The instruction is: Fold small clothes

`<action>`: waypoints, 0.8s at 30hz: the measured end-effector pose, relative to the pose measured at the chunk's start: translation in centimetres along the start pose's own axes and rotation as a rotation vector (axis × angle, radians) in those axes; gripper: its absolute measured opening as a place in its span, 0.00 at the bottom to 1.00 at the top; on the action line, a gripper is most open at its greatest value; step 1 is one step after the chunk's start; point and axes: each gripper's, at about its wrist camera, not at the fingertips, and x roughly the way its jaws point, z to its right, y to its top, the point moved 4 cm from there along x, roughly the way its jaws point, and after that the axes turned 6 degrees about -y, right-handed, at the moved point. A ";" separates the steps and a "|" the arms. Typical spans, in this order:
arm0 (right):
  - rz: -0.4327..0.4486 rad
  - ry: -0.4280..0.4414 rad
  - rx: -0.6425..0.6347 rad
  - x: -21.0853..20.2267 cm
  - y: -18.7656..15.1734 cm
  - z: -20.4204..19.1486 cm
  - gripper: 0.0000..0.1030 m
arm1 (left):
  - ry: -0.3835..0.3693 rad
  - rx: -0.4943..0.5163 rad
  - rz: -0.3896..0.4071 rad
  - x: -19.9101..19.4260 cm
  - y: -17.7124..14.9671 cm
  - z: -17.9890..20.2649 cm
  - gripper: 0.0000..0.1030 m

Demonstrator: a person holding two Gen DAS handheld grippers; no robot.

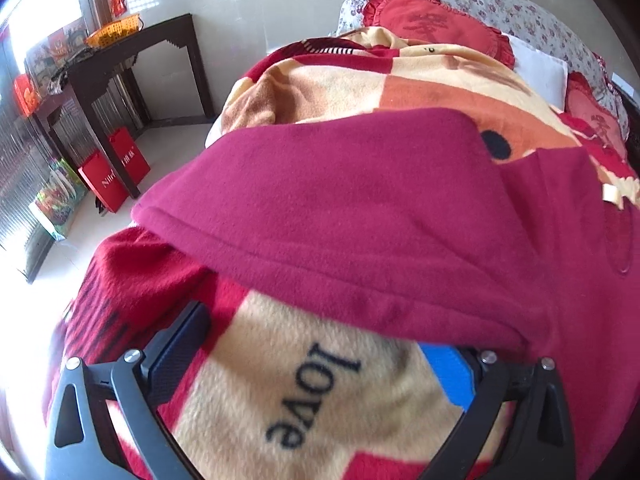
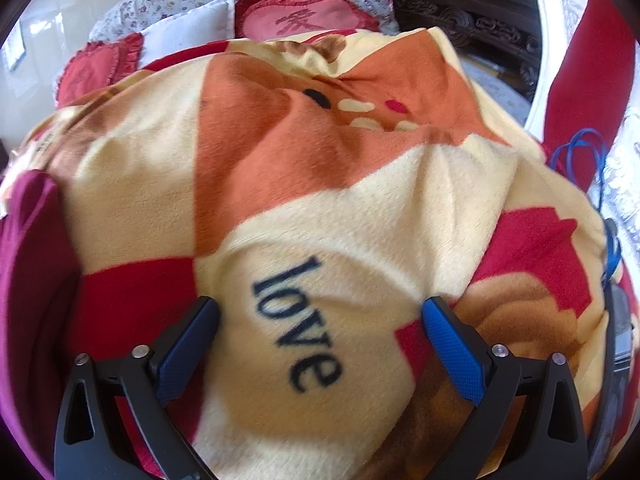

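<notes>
1 maroon garment (image 1: 360,216), 1 blanket (image 1: 320,92), 2 red cushions (image 1: 436,20), 2 red bags (image 1: 106,182).

Each of the 2 views looks forward from a handheld gripper, low and very close over the cream, orange and red fleece blanket (image 1: 304,392) (image 2: 340,208). The left view faces up the bed and toward a dark wooden side table (image 1: 132,52); the right view faces the headboard end. Both share the blanket and the red embroidered cushions (image 1: 436,20) (image 2: 304,20).

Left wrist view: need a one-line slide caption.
Open left gripper at the hem of a magenta garment spread on a "love" blanket, one fingertip under the hem.
</notes>
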 end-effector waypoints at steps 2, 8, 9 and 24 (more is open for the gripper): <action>0.012 0.092 -0.005 -1.6 -0.4 -0.3 0.75 | -0.036 -0.010 0.003 -1.6 -0.4 0.1 0.99; 0.093 0.226 0.030 -10.1 -1.7 -1.1 0.66 | -0.054 0.047 0.086 -7.1 -0.8 1.7 0.99; 0.105 0.240 0.016 -11.8 -1.9 -1.6 0.66 | -0.061 0.056 0.101 -7.9 -0.8 2.0 0.99; 0.137 0.364 -0.170 -33.0 -1.9 -8.6 0.66 | -0.177 0.165 0.166 -18.4 0.2 6.1 1.00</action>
